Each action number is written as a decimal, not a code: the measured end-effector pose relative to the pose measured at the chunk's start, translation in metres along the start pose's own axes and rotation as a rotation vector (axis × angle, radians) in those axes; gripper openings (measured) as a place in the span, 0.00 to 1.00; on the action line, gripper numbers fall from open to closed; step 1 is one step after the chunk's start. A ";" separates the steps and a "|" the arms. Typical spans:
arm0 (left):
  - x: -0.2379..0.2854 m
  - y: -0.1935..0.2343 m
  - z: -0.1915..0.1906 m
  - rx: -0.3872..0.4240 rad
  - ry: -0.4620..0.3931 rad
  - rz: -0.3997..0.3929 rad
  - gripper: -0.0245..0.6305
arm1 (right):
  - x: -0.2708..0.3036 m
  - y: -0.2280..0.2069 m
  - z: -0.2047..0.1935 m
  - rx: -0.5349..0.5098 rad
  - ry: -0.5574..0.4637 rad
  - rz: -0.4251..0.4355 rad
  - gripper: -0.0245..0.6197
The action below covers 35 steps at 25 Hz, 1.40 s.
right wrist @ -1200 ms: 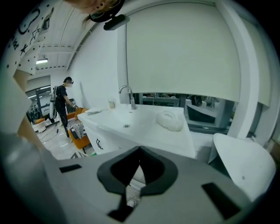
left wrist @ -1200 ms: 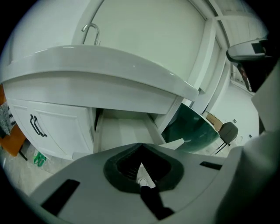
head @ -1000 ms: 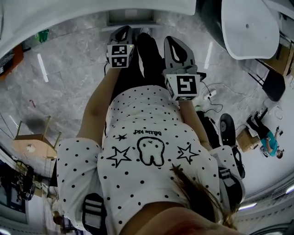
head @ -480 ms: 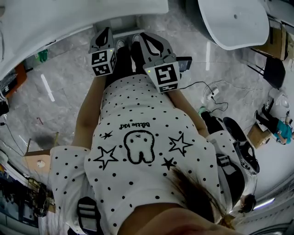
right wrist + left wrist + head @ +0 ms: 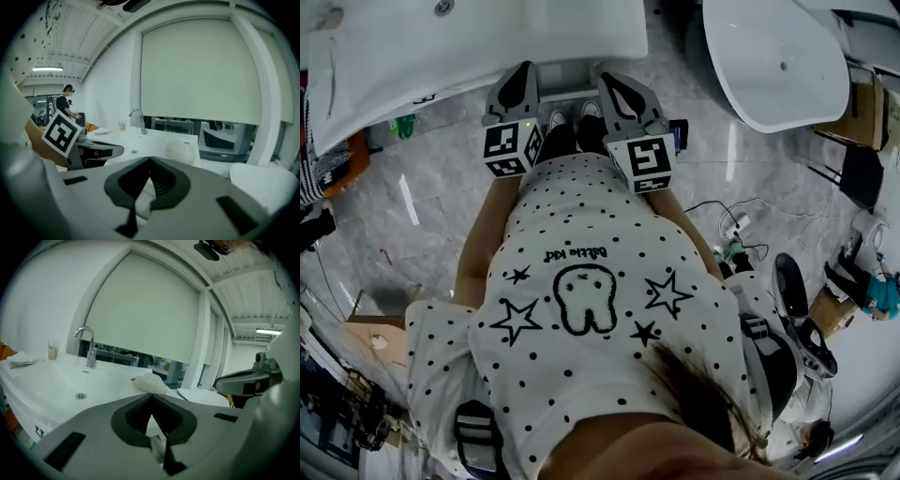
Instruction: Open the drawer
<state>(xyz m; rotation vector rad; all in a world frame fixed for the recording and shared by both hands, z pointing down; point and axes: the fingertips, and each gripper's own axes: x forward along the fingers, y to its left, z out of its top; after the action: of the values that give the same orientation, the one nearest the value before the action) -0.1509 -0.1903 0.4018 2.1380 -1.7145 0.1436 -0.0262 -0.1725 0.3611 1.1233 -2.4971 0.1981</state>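
Observation:
In the head view my left gripper (image 5: 522, 73) and right gripper (image 5: 610, 82) are held side by side in front of the person's dotted shirt, tips at the rim of a white washbasin counter (image 5: 469, 47). Both are shut with nothing between the jaws. A pale panel (image 5: 567, 73) shows under the rim between them; I cannot tell whether it is the drawer. The left gripper view looks over the basin, past its shut jaws (image 5: 151, 398), at the tap (image 5: 87, 347) and drain (image 5: 81, 395). The right gripper view shows its shut jaws (image 5: 150, 163) and the same tap (image 5: 138, 120).
A white lump (image 5: 150, 383) lies on the counter's near right side, and a cup (image 5: 52, 351) and a plate (image 5: 21, 358) stand at its left. A second white basin (image 5: 778, 56) is to the right. Cables (image 5: 727, 220) trail over the marble floor. A person (image 5: 65, 104) stands far off.
Both grippers have risen from over the floor up to the counter's rim, the left one much more. The counter now fills the top of the head view.

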 end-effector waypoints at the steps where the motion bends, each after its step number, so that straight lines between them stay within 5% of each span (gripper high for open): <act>1: -0.003 -0.002 0.008 0.009 -0.016 -0.005 0.04 | 0.000 -0.003 0.003 0.004 -0.008 -0.008 0.06; 11: -0.036 0.003 0.075 0.036 -0.159 0.008 0.04 | -0.003 -0.023 0.025 0.020 -0.070 -0.058 0.06; 20: -0.065 0.000 0.083 0.039 -0.187 0.037 0.04 | -0.015 -0.034 0.039 0.024 -0.102 -0.087 0.06; 35: -0.094 -0.023 0.101 0.036 -0.206 -0.055 0.04 | -0.040 -0.023 0.061 0.064 -0.167 -0.091 0.06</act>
<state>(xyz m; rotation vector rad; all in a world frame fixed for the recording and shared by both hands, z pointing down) -0.1690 -0.1369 0.2734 2.2924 -1.7745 -0.0639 -0.0030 -0.1775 0.2883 1.3263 -2.5935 0.1664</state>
